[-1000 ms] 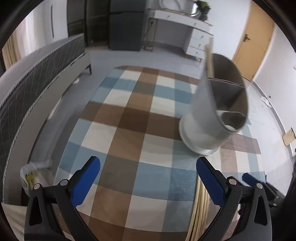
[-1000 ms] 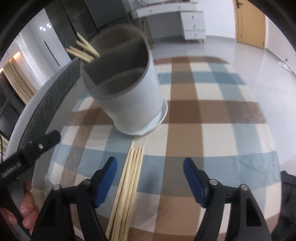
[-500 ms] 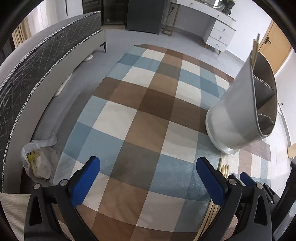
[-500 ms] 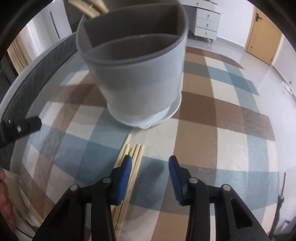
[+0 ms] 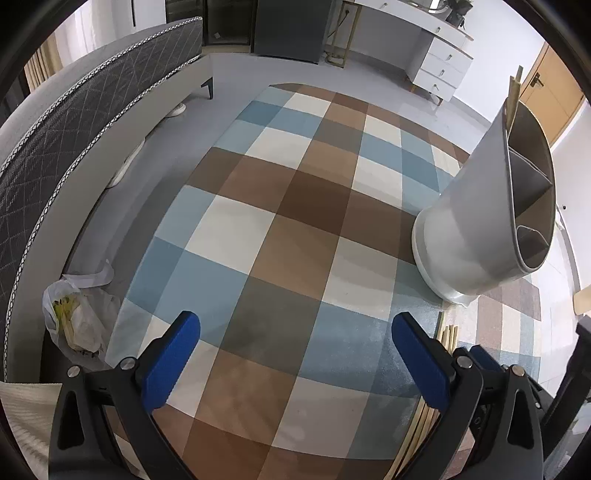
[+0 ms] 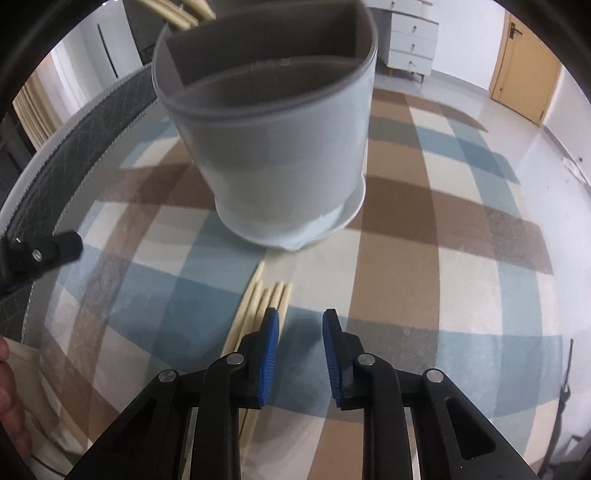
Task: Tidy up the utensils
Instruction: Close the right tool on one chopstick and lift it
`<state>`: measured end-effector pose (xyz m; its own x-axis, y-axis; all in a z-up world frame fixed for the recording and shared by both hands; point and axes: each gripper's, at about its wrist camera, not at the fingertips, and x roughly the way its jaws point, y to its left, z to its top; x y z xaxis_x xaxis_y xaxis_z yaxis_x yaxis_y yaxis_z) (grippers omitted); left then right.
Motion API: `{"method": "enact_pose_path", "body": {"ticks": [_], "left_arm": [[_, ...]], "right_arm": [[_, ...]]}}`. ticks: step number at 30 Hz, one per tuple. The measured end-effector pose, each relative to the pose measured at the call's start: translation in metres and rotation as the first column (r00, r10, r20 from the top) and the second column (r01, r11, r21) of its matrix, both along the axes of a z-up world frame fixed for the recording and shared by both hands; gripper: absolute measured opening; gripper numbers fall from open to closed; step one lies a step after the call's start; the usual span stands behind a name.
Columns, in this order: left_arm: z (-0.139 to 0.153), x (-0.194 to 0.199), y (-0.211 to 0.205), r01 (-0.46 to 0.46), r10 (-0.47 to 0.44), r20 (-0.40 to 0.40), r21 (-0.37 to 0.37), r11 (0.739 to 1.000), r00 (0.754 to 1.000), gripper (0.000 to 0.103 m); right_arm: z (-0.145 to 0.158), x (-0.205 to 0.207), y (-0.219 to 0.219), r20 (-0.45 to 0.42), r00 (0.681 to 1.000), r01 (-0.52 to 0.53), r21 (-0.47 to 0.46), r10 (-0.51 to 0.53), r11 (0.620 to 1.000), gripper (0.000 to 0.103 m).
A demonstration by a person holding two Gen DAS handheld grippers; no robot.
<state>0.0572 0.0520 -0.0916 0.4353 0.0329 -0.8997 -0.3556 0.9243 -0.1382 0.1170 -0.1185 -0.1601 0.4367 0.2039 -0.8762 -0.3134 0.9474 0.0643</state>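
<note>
Chopsticks [image 6: 258,314]: a loose bundle flat on the checked tablecloth [image 6: 461,258], tips toward the grey divided holder [image 6: 273,147], just short of its white base. A few more already stand in the holder's far-left compartment [image 6: 184,14]. So, judging from this, sorting is part done and the flat bundle is what's left.

Left to right, right wrist view: left gripper's black finger [image 6: 40,254] pokes in at the left edge, a bit of the person's hand [image 6: 5,387] below it. Then the bundle. Then the right gripper [image 6: 299,321], jaws narrow and closing; nothing between the pads, only cloth. Left pad sits over the right edge of the bundle, so the sticks are beside the gap, not in it. Probably narrowing to pinch a stick or two rather than the whole lot.

Left wrist view: plastic bag [image 5: 74,321] at left by the quilted bed edge [image 5: 74,122], left gripper [image 5: 295,332] jaws wide, empty, hovering over bare cloth, likely just waiting. Holder at right.

Versus a second ago: right jaws were wide with the bundle's right side inside the gap; now nearly shut. Holder looms larger and nearer in the right view. Left jaws unchanged.
</note>
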Motion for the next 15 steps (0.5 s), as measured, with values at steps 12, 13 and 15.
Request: {"method": "enact_pose_path", "body": {"ticks": [12,13,15], "left_arm": [[-0.001,-0.001,0.001,-0.008,0.008,-0.005,-0.012,1.0,1.0,0.101],[-0.001,-0.001,0.002,-0.011,0.01,-0.005,-0.014,1.0,1.0,0.101],[-0.001,-0.001,0.003,-0.017,0.017,-0.007,-0.015,1.0,1.0,0.101]], "right_arm": [[0.001,-0.007,0.013,0.057,0.998,-0.024,-0.083,0.029,0.996,0.023],[0.001,-0.006,0.013,0.054,0.998,-0.022,-0.077,0.027,0.997,0.023],[-0.001,-0.004,0.014,0.037,0.999,-0.02,-0.07,0.023,0.997,0.023]]}}
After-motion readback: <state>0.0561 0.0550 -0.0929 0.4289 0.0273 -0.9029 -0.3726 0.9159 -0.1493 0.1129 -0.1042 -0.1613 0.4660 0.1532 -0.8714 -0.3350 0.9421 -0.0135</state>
